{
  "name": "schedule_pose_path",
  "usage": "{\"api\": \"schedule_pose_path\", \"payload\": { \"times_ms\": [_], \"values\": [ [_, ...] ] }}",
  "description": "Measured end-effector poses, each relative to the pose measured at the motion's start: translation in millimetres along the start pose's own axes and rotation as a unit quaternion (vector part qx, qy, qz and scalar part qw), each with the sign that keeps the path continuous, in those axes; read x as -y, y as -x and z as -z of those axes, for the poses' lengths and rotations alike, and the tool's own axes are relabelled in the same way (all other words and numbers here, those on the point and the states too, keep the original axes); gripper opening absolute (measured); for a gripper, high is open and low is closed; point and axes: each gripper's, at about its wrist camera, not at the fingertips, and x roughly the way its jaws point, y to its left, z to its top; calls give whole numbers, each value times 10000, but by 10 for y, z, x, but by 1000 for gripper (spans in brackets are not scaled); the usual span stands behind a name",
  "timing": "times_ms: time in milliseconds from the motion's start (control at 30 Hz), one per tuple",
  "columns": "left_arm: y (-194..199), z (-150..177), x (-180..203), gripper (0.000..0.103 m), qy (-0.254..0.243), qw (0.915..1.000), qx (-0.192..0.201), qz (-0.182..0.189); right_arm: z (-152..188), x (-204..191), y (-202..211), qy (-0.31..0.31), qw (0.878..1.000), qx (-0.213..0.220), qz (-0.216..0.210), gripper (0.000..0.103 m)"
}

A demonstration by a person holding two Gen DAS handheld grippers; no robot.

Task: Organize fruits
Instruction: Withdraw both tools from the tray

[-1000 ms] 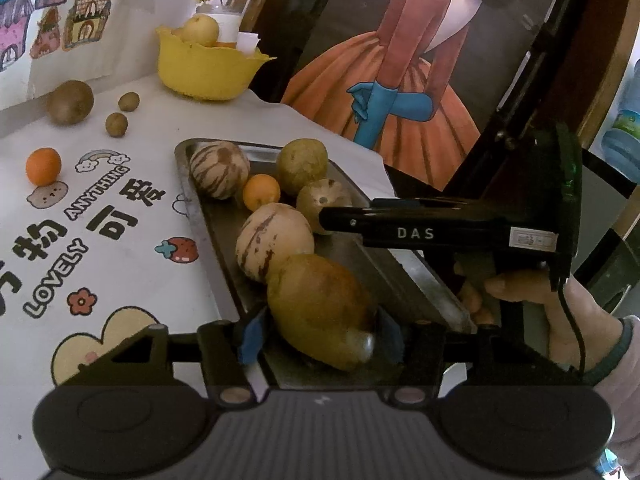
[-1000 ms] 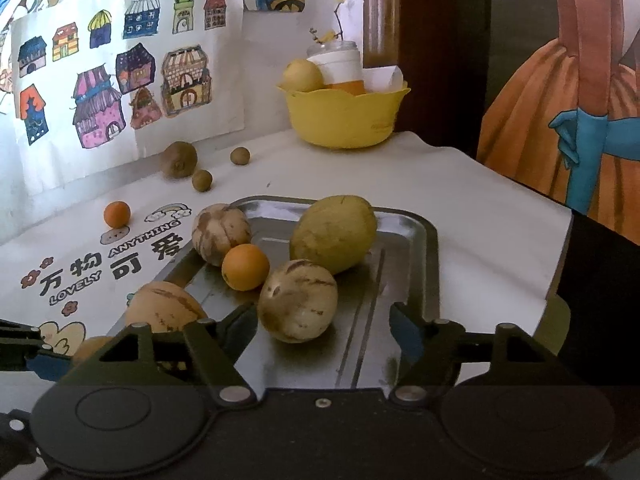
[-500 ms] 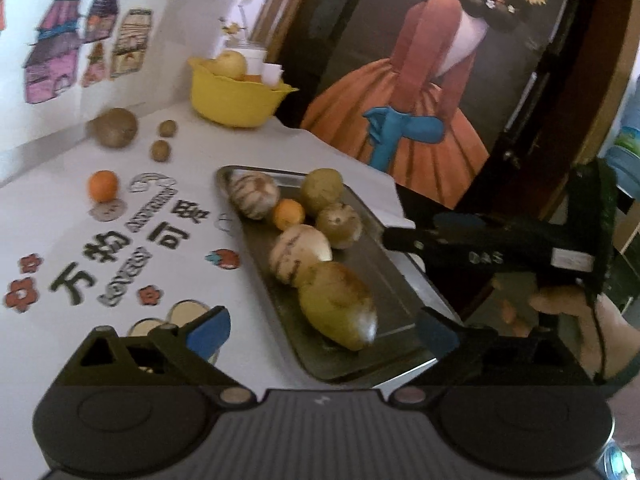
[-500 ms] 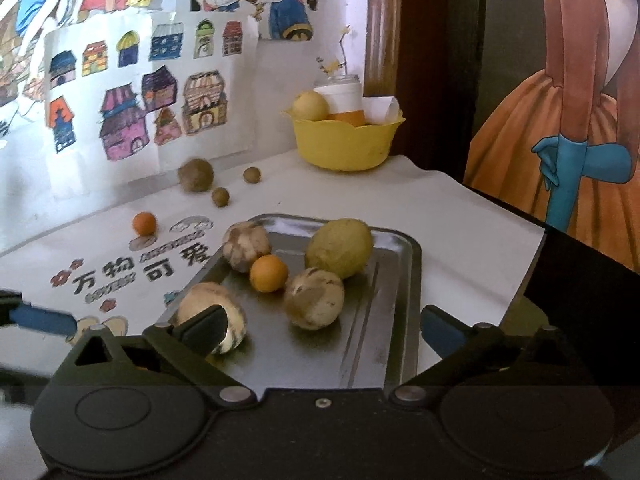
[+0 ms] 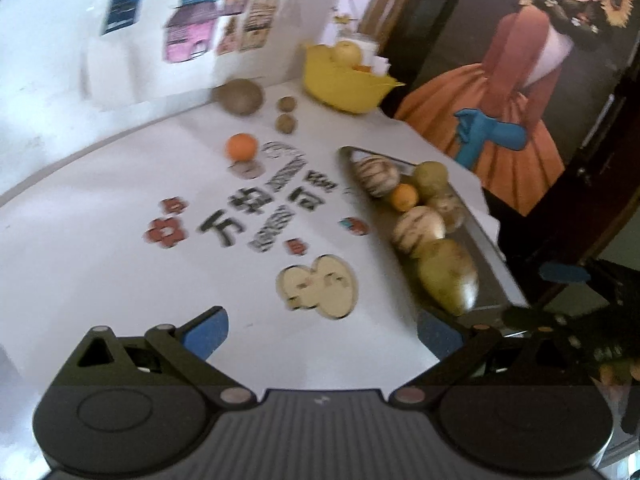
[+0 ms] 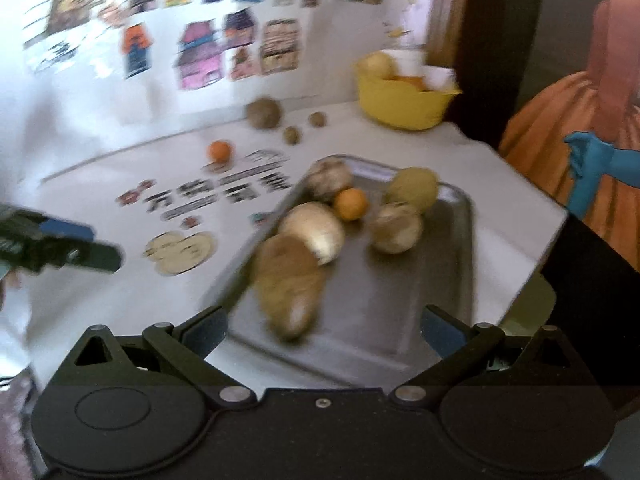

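Metal tray [image 6: 460, 240] on the white tablecloth [image 5: 120, 280] holds six fruits [image 6: 320, 232]; one orange [image 5: 241, 146] lies apart. Your left gripper [image 5: 320, 330] and right gripper [image 6: 324, 326] both gape wide, holding nothing.

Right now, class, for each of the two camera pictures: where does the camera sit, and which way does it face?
Left wrist: sits on the left claw, faces down across the tablecloth; the right claw shows at right.
Right wrist: sits on the right claw, faces the tray; the left claw shows at left.
Shared: tray, yellow bowl, loose orange, wall drawings.
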Motion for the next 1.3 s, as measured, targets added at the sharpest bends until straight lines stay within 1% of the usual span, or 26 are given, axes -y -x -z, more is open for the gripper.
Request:
{"api": "schedule_pose_path", "payload": {
  "times_ms": [133, 267, 400, 533, 633, 767, 900, 1033, 1200, 1300],
  "values": [
    [106, 21, -203, 102, 31, 9998, -1, -209, 24, -282, 21, 119, 9988, -279, -377, 102],
    [231, 14, -379, 102, -124, 9990, 43, -430, -37, -524, 19, 133, 9939, -685, -850, 102],
    [344, -49, -547, 102, -315, 9973, 103, -661, -204, -682, 31, 155, 9901, -872, -1087, 102],
    [412, -160, -676, 102, -411, 9961, 205, -760, -477, -684, 4, 32, 9884, -915, -1215, 102],
    [428, -250, -712, 102, -469, 9959, 295, -711, -720, -637, -57, -95, 9877, -963, -1225, 102],
    [361, -372, -695, 102, -583, 9956, 379, -632, -1162, -549, -204, -183, 9891, -1010, -1059, 102],
    [208, -514, -650, 103, -691, 9952, 455, -529, -1645, -452, -391, -281, 9918, -867, -899, 102],
    [1, -671, -621, 103, -766, 9946, 539, -448, -2043, -315, -718, -515, 9924, -733, -846, 102],
    [-245, -843, -588, 103, -931, 9928, 616, -428, -2330, -113, -1141, -588, 9952, -506, -600, 102],
    [-396, -929, -581, 103, -969, 9925, 620, -421, -2416, 53, -1439, -878, 9933, -527, -544, 102]
  ]
}}
